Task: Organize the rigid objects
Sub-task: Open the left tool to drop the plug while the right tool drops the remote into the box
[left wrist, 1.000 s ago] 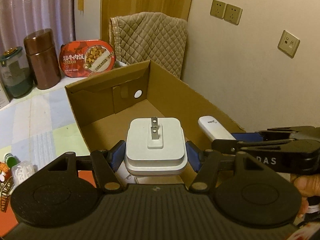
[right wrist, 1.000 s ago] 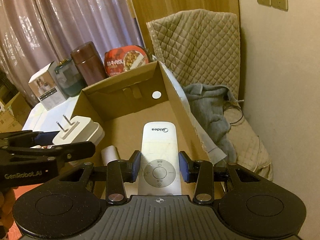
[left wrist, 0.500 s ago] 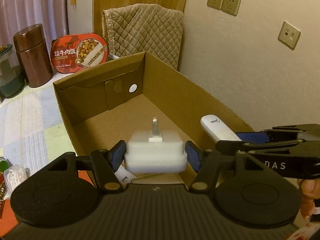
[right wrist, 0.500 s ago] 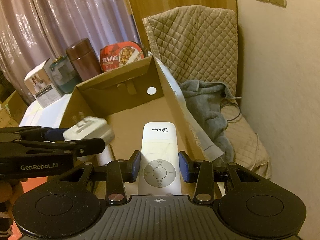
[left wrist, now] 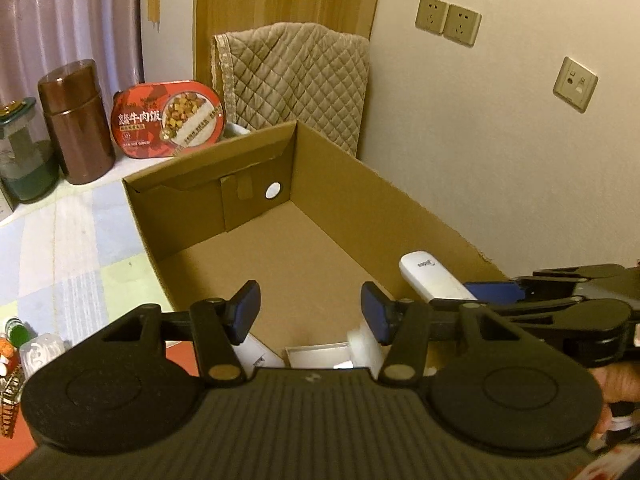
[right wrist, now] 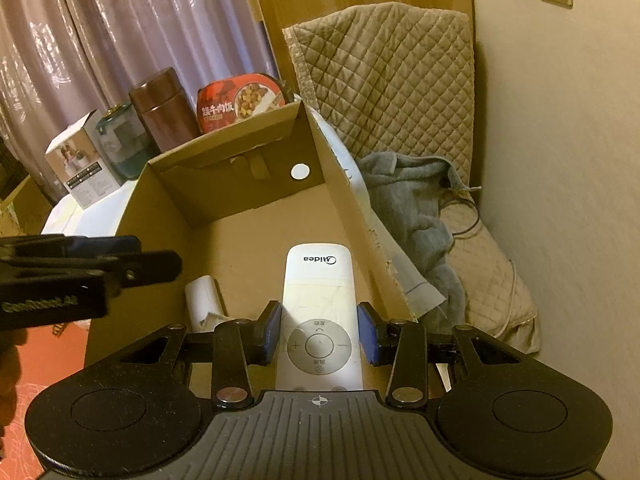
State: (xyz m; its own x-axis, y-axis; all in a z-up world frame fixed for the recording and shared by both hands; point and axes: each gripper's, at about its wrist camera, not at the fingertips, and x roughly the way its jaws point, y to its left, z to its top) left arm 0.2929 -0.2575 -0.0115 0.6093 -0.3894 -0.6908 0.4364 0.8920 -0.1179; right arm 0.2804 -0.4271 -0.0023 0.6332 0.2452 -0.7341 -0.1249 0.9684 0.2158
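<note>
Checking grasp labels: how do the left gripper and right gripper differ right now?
1. The left gripper has nothing between its pads; the right gripper is clamped on the white Midea remote.
2. The left gripper's jaws are closing on air; the right gripper's press the remote's sides.
3. The left gripper is over the near end of the cardboard box; the right gripper is by its right wall.

Shared: black bodies, blue pads, both angled down into the box.

Clearly a lived-in room of a home: pale mauve sheer curtains (right wrist: 80,40) over the window, beige wall sockets (left wrist: 448,20) on a cream wall, a quilted tan cover (right wrist: 384,80) draped on a chair with a crumpled grey towel (right wrist: 408,200) on its seat. On the checked-cloth worktop (left wrist: 60,248), a brown cylindrical canister (left wrist: 76,120), a red instant beef-rice meal tub (left wrist: 170,120) and an open brown cardboard box (left wrist: 360,208).
</note>
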